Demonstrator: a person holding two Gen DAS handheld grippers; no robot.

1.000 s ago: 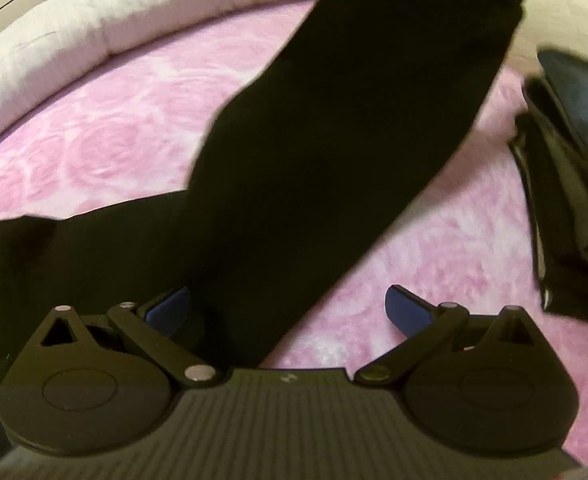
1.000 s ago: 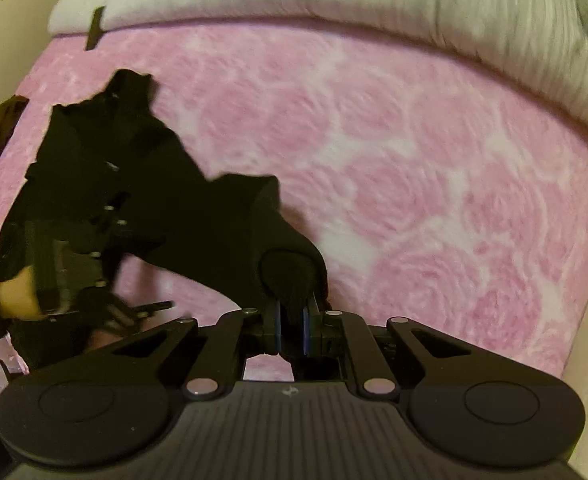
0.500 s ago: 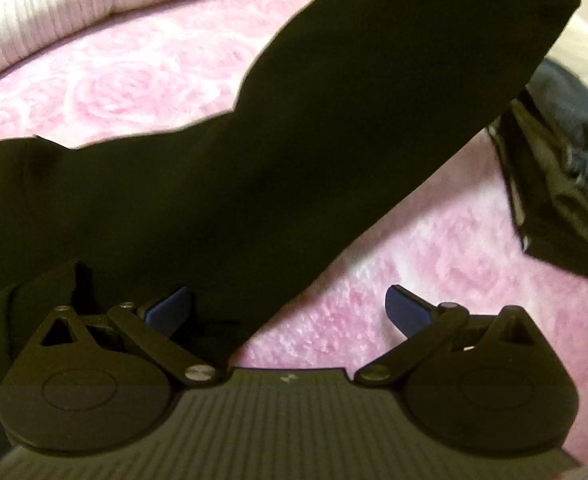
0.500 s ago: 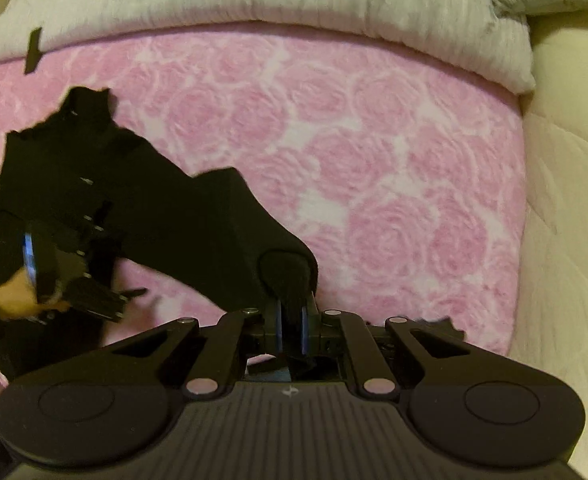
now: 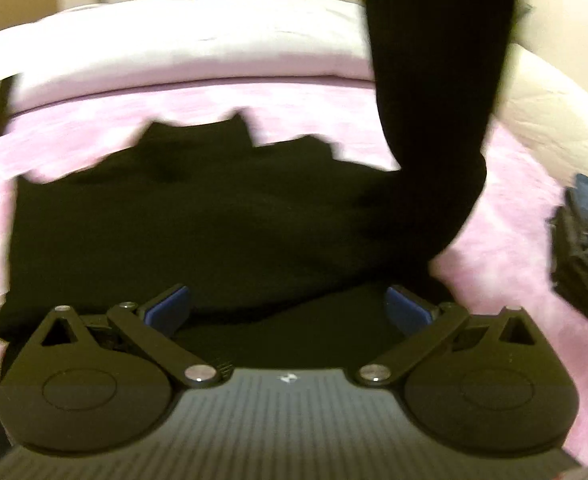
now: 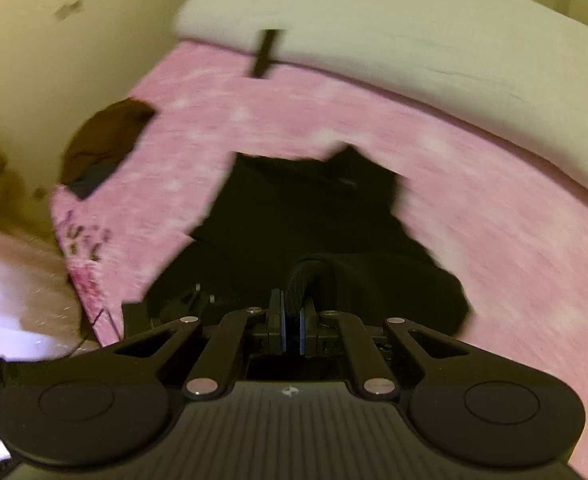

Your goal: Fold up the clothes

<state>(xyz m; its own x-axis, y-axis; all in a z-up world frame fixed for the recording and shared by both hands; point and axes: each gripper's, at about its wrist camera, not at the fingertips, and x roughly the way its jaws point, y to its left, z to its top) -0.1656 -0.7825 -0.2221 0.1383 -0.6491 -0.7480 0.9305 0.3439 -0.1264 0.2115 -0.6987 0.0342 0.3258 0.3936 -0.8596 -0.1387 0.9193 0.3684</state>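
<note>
While right gripper (image 6: 292,326) pinches ribbed cuff, black garment (image 5: 198,220) sprawls matte.

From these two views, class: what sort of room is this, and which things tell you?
Most likely a bedroom. A pink rose-patterned blanket covers a bed, a white duvet is bunched along its far side, and a black garment lies spread on it for folding.
</note>
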